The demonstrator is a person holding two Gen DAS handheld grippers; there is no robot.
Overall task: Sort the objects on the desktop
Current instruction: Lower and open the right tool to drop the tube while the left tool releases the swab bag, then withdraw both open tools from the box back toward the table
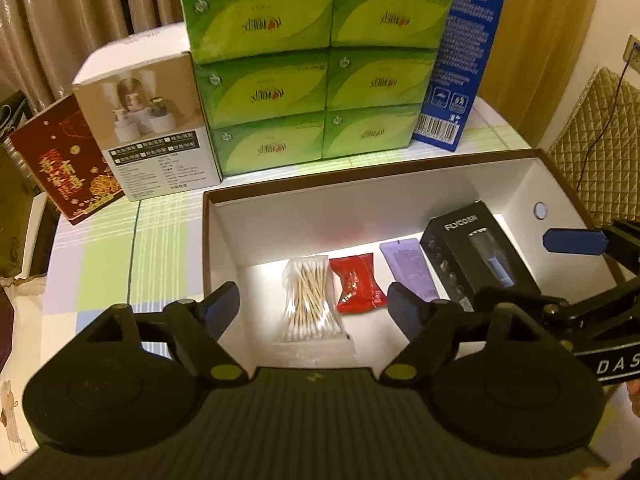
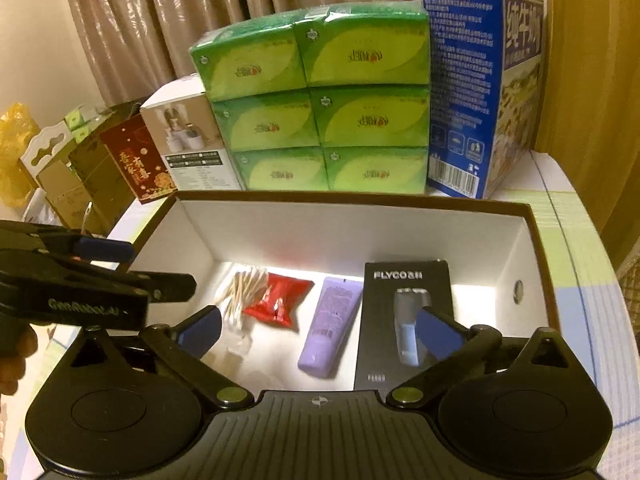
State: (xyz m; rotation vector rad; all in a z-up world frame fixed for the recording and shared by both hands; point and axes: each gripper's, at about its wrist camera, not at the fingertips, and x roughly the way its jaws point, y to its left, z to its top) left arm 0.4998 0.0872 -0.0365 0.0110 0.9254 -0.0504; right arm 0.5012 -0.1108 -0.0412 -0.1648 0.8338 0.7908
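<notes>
1. Cotton swabs, red packet, purple tube and black razor box lie in a row inside the open box on the desk.
2. Our left gripper and right gripper hover above them, fingers spread wide, holding nothing.
3. We risk nudging a finger into the box wall or knocking the row askew.

A: Where does the left wrist view look from?
B: From above the open box's near-left rim, angled steeply down, close.
A: And the right?
B: Nearer the box's right half, likewise tilted down. Both share the box and the green tissue stack.
</notes>
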